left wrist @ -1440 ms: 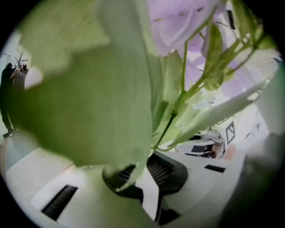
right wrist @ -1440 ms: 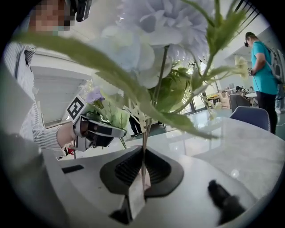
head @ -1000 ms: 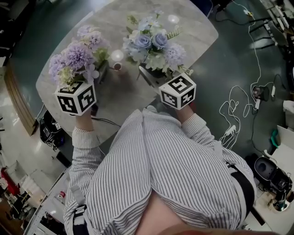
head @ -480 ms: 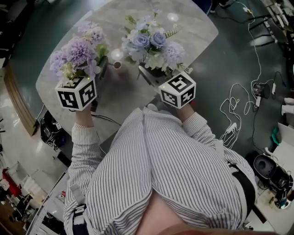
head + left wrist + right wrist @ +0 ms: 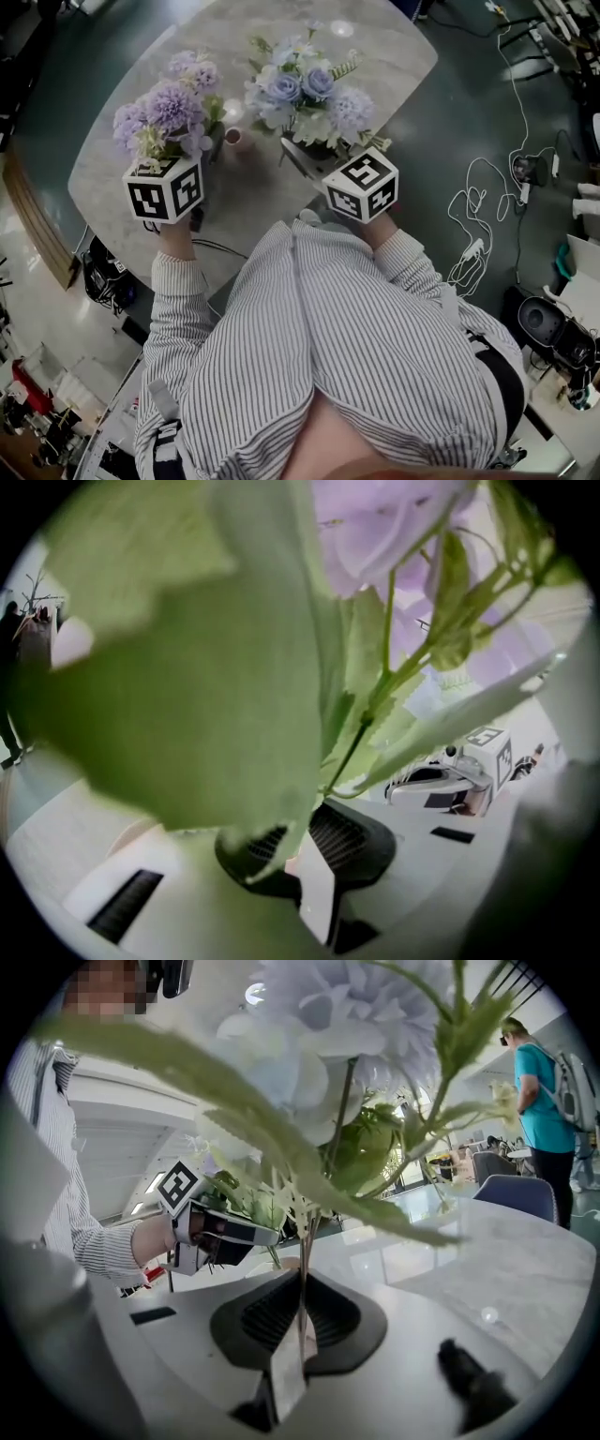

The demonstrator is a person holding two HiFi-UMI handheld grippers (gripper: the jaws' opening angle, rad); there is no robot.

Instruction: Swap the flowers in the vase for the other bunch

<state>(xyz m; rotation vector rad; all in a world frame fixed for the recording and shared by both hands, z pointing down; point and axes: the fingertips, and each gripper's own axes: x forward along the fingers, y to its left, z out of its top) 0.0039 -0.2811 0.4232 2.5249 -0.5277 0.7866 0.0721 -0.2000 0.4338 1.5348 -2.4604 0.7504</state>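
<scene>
Stems (image 5: 306,1241) in left gripper (image 5: 314,813), right gripper (image 5: 300,1279)

Two bunches crowd the near table edge

The purple bunch (image 5: 169,111) and the blue bunch (image 5: 305,89) flank the small vase (image 5: 232,137), leaving only a narrow gap over it. The far and right parts of the table (image 5: 398,56) are open.
</scene>
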